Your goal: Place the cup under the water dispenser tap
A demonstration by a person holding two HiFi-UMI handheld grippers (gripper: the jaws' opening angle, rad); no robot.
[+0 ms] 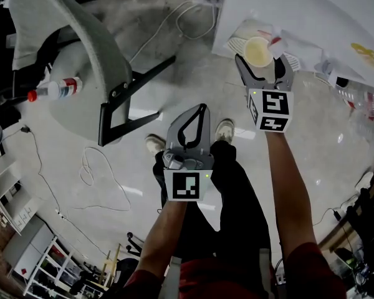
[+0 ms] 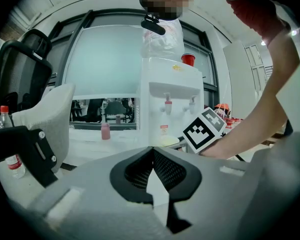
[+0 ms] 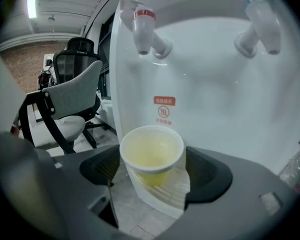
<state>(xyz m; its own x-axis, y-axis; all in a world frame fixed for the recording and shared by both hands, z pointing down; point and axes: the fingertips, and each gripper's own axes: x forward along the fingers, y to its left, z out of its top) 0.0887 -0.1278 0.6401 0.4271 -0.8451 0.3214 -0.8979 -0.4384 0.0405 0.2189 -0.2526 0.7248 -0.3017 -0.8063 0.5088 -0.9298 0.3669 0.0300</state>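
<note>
Two grippers: hand-held, one in each hand, listed nearest first.
Left gripper [image 2: 151, 149]: jaws closed tip to tip with nothing between them; held low by the person's body, well apart from the dispenser.
Right gripper [image 1: 262, 64]: jaws spread wide on either side of the cup; a sliver of tray shows between the cup wall and the right jaw, so it reads as bracketing, not pinching.
Cup [image 3: 151, 154]: disposable, white rolled rim, yellowish inside, apparently empty; it stands on the drip tray between the right gripper's jaws.
Cup, handling: judged very light and thin-walled, easily crushed or tipped. Best taken across the mid-wall below the stiff rim, with a gentle squeeze.
Cup, orientation: upright, mouth up, long axis vertical and in line with the drop from a tap.
Drip tray [image 3: 172, 191]: white, ribbed, jutting from the foot of the dispenser.
Red-capped tap [image 3: 144, 29]: overhead, roughly above the cup as far as the right gripper view shows.
Second tap [image 3: 262, 21]: to the right of the first, not above the cup.
Dispenser body [image 3: 215, 94]: white front panel with a small red label.
Office chair [image 3: 72, 101]: grey, beyond to the left.
</note>
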